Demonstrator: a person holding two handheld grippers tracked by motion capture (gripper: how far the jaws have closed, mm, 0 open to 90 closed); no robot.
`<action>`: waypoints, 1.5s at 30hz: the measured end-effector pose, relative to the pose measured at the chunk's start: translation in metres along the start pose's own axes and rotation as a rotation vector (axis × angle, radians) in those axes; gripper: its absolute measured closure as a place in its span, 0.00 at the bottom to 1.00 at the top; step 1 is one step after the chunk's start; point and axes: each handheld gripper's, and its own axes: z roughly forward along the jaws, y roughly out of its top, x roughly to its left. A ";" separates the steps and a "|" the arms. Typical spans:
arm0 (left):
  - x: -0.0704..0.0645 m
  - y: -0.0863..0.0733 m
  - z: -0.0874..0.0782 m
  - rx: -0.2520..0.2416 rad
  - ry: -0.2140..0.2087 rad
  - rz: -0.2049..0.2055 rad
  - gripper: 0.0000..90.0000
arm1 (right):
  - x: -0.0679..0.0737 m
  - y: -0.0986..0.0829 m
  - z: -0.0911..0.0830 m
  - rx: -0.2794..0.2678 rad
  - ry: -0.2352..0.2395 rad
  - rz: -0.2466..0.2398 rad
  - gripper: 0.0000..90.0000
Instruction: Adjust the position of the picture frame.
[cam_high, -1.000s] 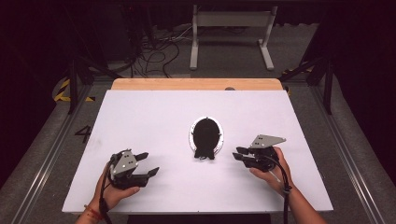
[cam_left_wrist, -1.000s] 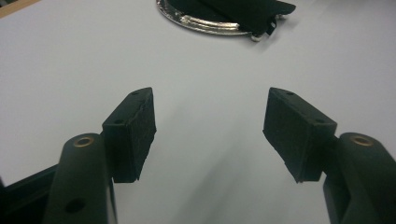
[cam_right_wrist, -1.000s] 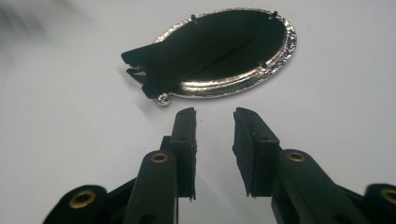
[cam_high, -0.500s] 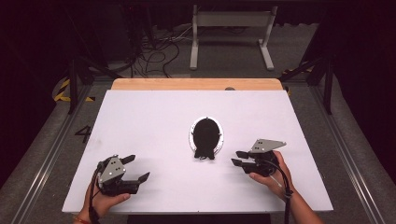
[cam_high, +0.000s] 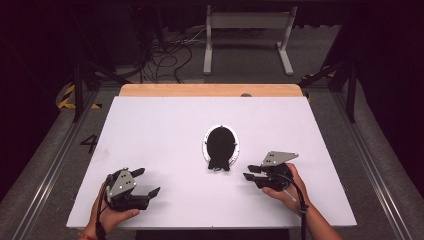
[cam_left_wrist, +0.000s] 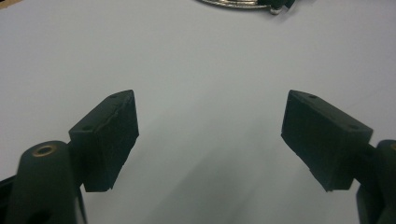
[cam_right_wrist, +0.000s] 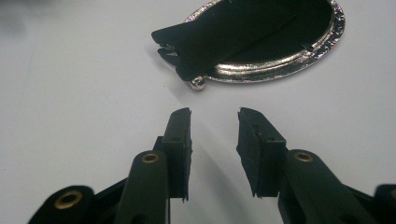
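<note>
Right gripper (cam_right_wrist: 214, 116), jaws partly open and empty, points at the oval silver-framed black coin purse (cam_high: 220, 147) lying mid-table (cam_high: 150, 130). Risk: pads may slip off the small ball clasp (cam_right_wrist: 197, 83), pushing the purse away.

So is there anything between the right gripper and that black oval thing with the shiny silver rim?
Nothing. In the right gripper view, bare white table separates the right gripper from the black oval silver-rimmed object.

Bright, evenly lit tabletop (cam_high: 165, 130) — dark surroundings, soft shadows.
</note>
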 end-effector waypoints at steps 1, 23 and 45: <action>0.000 0.000 0.000 0.000 -0.001 -0.003 0.22 | 0.000 0.000 0.001 0.003 0.000 0.001 0.72; -0.004 -0.002 0.003 0.024 -0.003 0.013 0.20 | 0.007 0.027 0.046 0.143 0.055 0.051 0.83; -0.001 -0.005 0.006 0.051 -0.011 0.015 0.19 | 0.002 0.028 0.056 0.106 0.114 0.114 0.77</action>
